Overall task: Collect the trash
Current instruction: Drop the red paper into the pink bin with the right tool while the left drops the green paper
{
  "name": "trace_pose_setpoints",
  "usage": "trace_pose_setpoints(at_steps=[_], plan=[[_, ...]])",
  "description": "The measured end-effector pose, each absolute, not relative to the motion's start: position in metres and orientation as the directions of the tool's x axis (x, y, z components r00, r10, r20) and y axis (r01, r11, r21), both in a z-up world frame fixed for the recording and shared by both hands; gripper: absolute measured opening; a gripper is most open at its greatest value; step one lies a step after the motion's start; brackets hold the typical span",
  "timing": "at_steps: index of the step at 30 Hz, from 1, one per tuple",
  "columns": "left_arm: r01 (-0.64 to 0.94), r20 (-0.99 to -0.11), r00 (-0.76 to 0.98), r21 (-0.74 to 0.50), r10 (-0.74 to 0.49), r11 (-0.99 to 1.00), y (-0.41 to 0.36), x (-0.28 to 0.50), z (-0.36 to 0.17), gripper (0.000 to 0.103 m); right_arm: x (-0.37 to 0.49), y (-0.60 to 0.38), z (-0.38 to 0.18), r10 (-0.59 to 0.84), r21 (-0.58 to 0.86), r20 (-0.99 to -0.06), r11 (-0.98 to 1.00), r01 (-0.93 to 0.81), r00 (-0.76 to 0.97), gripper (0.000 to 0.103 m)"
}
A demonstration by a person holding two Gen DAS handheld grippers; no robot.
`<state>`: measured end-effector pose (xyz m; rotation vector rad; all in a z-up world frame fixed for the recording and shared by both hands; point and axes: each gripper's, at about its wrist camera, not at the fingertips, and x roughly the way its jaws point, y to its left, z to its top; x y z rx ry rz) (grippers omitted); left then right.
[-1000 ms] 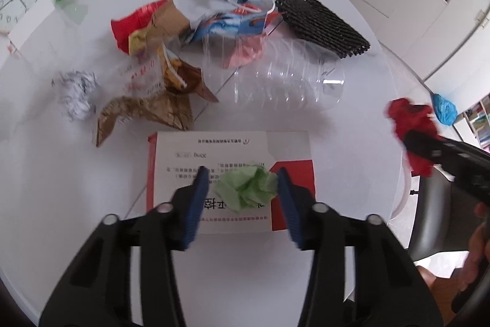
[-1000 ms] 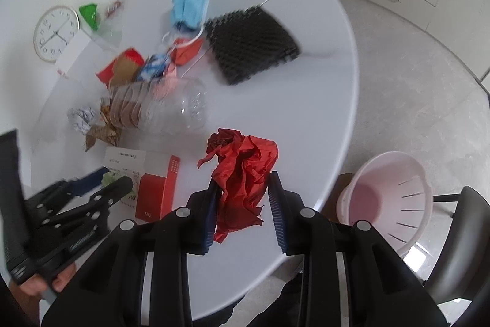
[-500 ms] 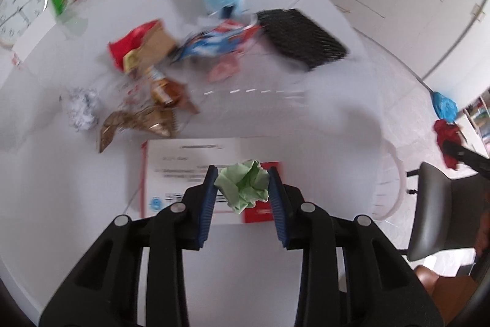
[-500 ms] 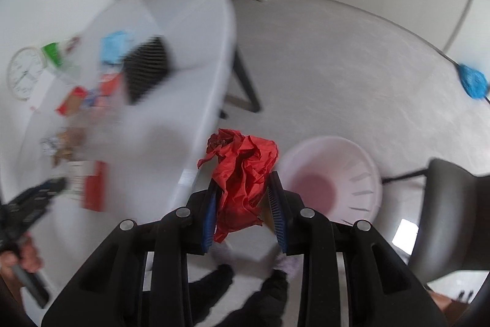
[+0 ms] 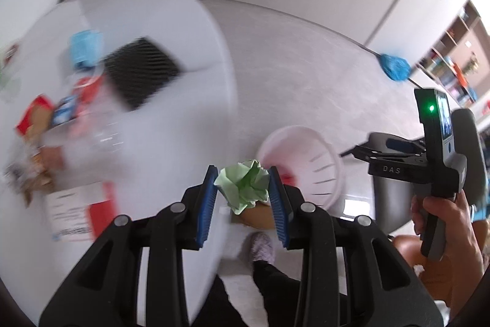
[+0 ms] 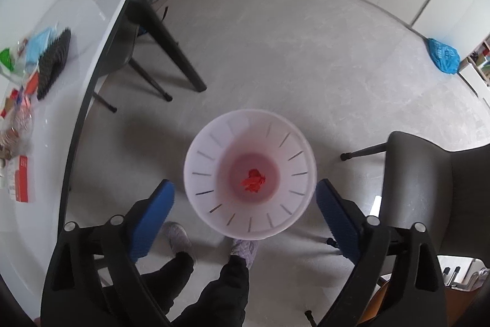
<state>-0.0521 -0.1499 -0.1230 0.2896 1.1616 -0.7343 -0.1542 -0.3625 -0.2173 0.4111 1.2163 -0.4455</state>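
My left gripper [image 5: 243, 189] is shut on a crumpled green paper ball [image 5: 243, 184] and holds it in the air at the table's edge, just left of a white slotted trash bin [image 5: 324, 170] on the floor. My right gripper [image 6: 245, 204] is open and empty, straight above the same bin [image 6: 288, 173]. A crumpled red paper [image 6: 253, 180] lies at the bottom of the bin. The right gripper's body [image 5: 435, 161] shows at the right of the left wrist view, in a hand.
The white round table [image 5: 147, 167] at left holds a black mesh mat [image 5: 137, 75], a blue mask [image 5: 82, 46], wrappers, a clear bottle and a red-white box [image 5: 82, 213]. A grey chair [image 6: 428, 183] stands right of the bin. My feet [image 6: 245, 249] are beside the bin.
The right gripper swung over the bin, opened and dropped the red paper in. The left gripper closed on the green paper ball, lifted it off the box and carried it right toward the bin.
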Motion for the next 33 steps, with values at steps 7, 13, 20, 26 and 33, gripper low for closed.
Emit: trace_pose_setpoints(at_steps=[7, 13, 20, 26, 33], plan=[[0.725, -0.896, 0.085, -0.244, -0.435, 0.644, -0.231, -0.086, -0.132, 0.045, -0.19, -0.395, -0.171, -0.167, 0.049, -0.928, 0.832, 0.553, 0.334, 0.101], [0.726, -0.896, 0.081, -0.247, -0.437, 0.641, -0.257, -0.106, -0.128, 0.087, -0.203, -0.416, -0.154, -0.185, 0.043, -0.919, 0.831, 0.555, 0.348, 0.1], [0.706, -0.902, 0.102, -0.231, -0.419, 0.67, -0.253, -0.106, -0.125, 0.092, -0.202, -0.419, -0.154, -0.166, 0.062, -0.92, 0.833, 0.55, 0.355, 0.1], [0.68, -0.9, 0.13, -0.225, -0.416, 0.698, -0.238, -0.1, -0.122, 0.092, -0.194, -0.406, -0.148, -0.157, 0.064, -0.916, 0.852, 0.52, 0.369, 0.1], [0.644, -0.895, 0.21, -0.175, -0.393, 0.744, -0.2, -0.088, -0.112, 0.092, -0.173, -0.375, -0.136, -0.125, 0.078, -0.907, 0.888, 0.452, 0.403, 0.101]])
